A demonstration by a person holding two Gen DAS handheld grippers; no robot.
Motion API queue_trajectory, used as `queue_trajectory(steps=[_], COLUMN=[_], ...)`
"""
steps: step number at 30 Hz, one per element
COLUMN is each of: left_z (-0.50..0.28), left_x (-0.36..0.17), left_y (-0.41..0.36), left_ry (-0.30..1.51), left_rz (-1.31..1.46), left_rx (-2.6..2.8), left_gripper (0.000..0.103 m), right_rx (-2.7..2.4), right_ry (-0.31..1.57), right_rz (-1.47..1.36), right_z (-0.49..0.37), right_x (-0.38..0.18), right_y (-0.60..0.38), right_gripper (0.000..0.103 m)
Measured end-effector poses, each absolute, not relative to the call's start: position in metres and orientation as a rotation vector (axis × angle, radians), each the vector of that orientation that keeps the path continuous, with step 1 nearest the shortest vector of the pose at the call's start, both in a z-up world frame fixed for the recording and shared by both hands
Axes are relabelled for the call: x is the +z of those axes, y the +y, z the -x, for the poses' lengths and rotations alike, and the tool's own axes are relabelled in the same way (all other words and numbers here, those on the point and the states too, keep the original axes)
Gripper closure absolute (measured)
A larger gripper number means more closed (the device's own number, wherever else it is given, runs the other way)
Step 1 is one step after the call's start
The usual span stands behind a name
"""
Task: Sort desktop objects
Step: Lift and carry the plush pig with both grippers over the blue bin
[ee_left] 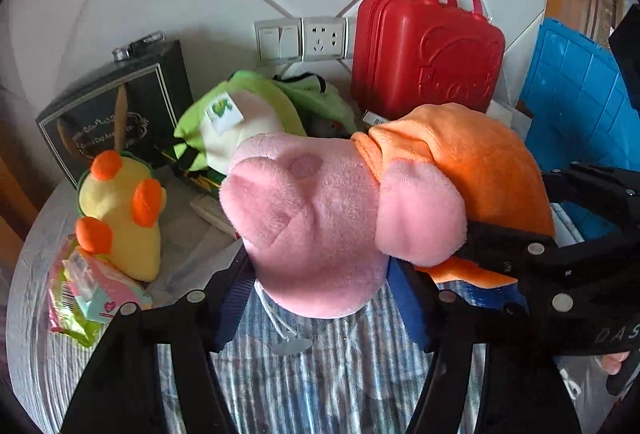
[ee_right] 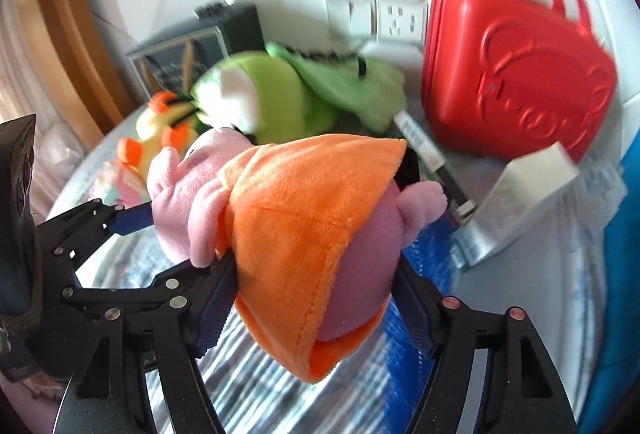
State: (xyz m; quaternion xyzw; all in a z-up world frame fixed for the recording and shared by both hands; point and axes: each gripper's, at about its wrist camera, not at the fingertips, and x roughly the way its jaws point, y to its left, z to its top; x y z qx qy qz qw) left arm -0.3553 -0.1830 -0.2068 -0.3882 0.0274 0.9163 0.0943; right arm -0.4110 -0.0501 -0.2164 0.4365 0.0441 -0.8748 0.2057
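A pink plush pig (ee_left: 312, 218) in an orange dress (ee_left: 472, 162) hangs between both grippers above the striped cloth. My left gripper (ee_left: 320, 290) is shut on its pink head end. My right gripper (ee_right: 316, 282) is shut on its body (ee_right: 356, 282) under the orange dress (ee_right: 296, 218); the right gripper also shows at the right of the left wrist view (ee_left: 532, 254). A yellow plush with orange spots (ee_left: 120, 210) lies at the left. A green plush (ee_left: 240, 114) lies behind the pig.
A red toy suitcase (ee_left: 424, 50) stands at the back by the wall sockets (ee_left: 320, 38). A black box (ee_left: 116, 106) stands at the back left. A blue crate (ee_left: 580, 102) is on the right. Pastel packets (ee_left: 92, 294) lie at the left. A white box (ee_right: 520, 202) lies near the suitcase.
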Motion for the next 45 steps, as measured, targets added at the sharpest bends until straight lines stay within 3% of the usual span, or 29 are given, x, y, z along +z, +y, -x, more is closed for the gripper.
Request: queue_trajectory(steps=[11,23,36,45], left_z=[0.264,0.176,0.112,0.088], left_x=[-0.093,-0.031,0.025,0.017], left_y=[-0.173,-0.095,0.132,0.284], left_ry=[0.146,0.205,0.267,0.32], left_rz=[0.843,0.617,0.431,0.497], left_rx=[2.821,2.75,2.652,2.568], left_gripper=[0.039,0.039,0.038,0.038], right_rx=[-2.537,-2.711,-2.884,-2.954], right_ry=[0.115,0.117,0.072,0.014], right_rz=[-0.935,-0.769,-0.588,-0.625], right_z=[0.309,0.193,0.108,0.074], right_x=[-0.104,-0.035,0.016,0.005], right_y=[-0.038,0.028,0.228,0.378], right_gripper=[0.03,0.03,0.03,0.03])
